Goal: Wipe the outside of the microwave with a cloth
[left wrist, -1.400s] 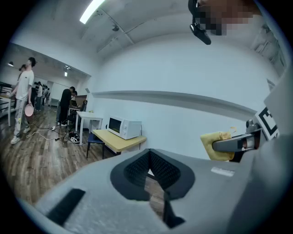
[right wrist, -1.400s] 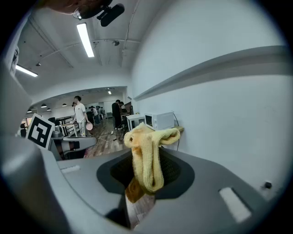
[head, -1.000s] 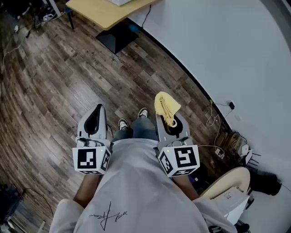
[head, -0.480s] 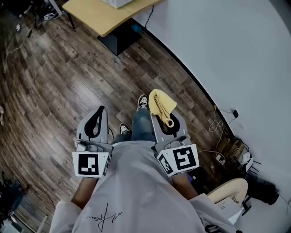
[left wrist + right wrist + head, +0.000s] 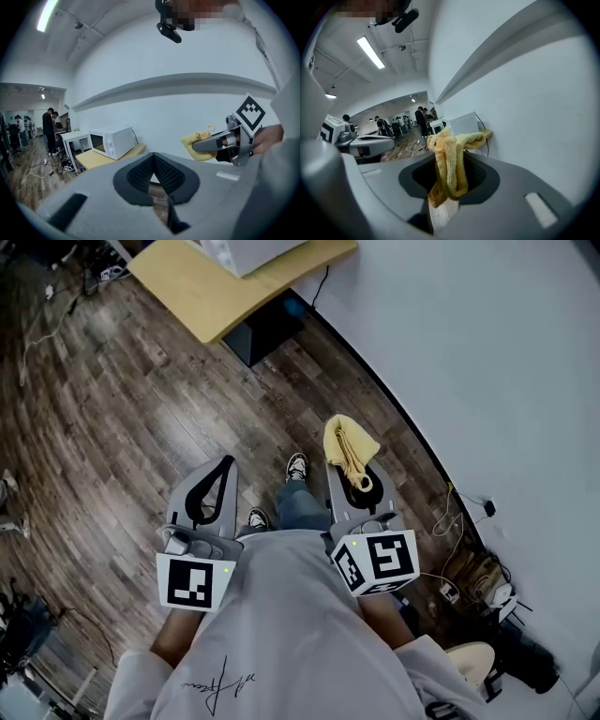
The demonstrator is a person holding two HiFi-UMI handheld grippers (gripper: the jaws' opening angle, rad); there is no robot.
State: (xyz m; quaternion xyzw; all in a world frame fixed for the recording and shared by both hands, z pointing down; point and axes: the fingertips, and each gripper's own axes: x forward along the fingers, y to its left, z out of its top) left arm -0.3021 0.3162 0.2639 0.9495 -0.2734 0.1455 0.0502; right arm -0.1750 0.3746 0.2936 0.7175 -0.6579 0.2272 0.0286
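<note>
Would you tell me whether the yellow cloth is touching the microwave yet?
Apart: the left gripper view shows the cloth in the right tongs, with bare wall between it and the microwave.

Head view: mounted above the person, facing steeply down past the torso. The left gripper (image 5: 223,465) and right gripper (image 5: 345,448) are close; the microwave (image 5: 246,249) is far off at the top edge.

Left gripper view: roughly level along its closed jaws, toward the microwave.

Right gripper view: same heading, alongside the wall, past the clamped yellow cloth (image 5: 450,164).

All three views share the microwave. Each gripper view catches the other gripper.
</note>
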